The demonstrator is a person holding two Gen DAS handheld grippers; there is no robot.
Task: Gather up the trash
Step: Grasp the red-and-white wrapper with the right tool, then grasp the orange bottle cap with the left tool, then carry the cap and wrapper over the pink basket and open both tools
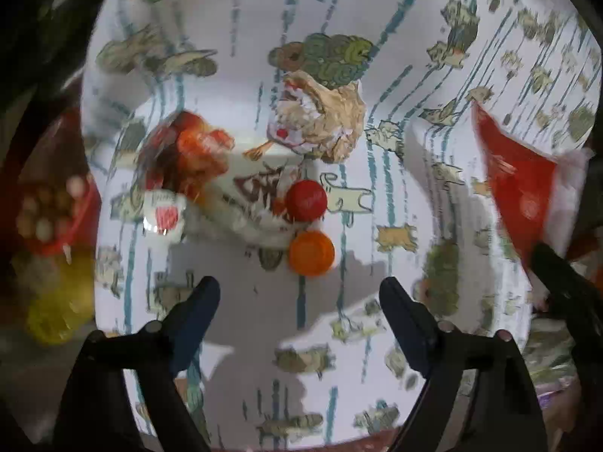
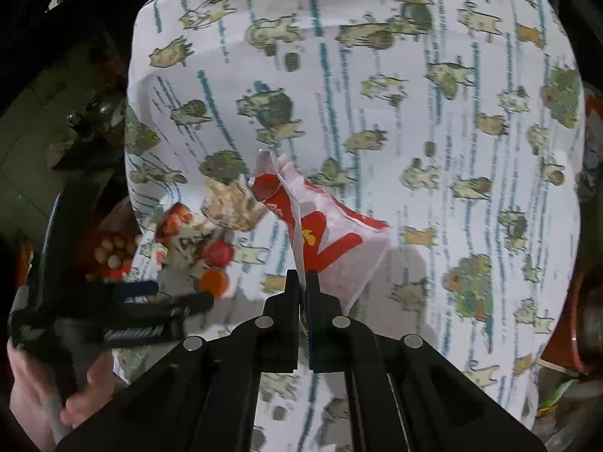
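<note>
Right gripper (image 2: 304,282): jaws pressed together on the edge of a red-and-white wrapper (image 2: 331,233), held just above the patterned tablecloth (image 2: 433,150). Left gripper (image 1: 299,301): jaws spread wide, holding nothing, just short of the orange cap (image 1: 312,253). Beside that cap: red cap (image 1: 306,200) touching it on the far side, crumpled brown paper (image 1: 320,120) beyond, clear plastic packaging (image 1: 188,165) to the left.
</note>
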